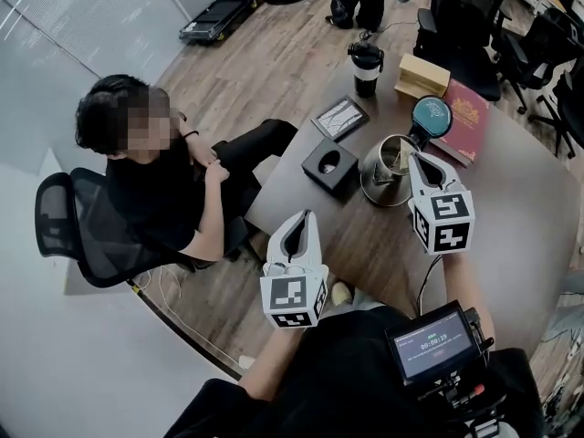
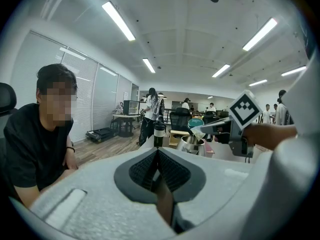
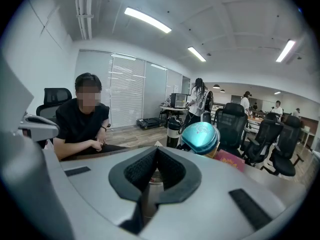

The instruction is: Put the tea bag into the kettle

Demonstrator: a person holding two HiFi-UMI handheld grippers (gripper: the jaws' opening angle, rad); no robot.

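Head view: my left gripper (image 1: 302, 217) hangs closed and empty by the edge of the table (image 1: 511, 213). Further right, my right gripper (image 1: 410, 158) pinches the tea bag (image 2: 198, 133) just above the open kettle (image 1: 376, 188).

kettle (image 1: 372, 188) silver | lid (image 1: 432, 114) teal | book (image 1: 467, 117) red | tea bag (image 2: 198, 133) pale | box (image 1: 328, 164) black

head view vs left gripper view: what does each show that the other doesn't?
Head view only: black square tissue box, small recording monitor. Left gripper view only: ceiling strip lights, a pale tea bag pinched at the tip of the right gripper. Both: seated person in black, steel kettle with open teal lid, black travel mug, that right gripper.
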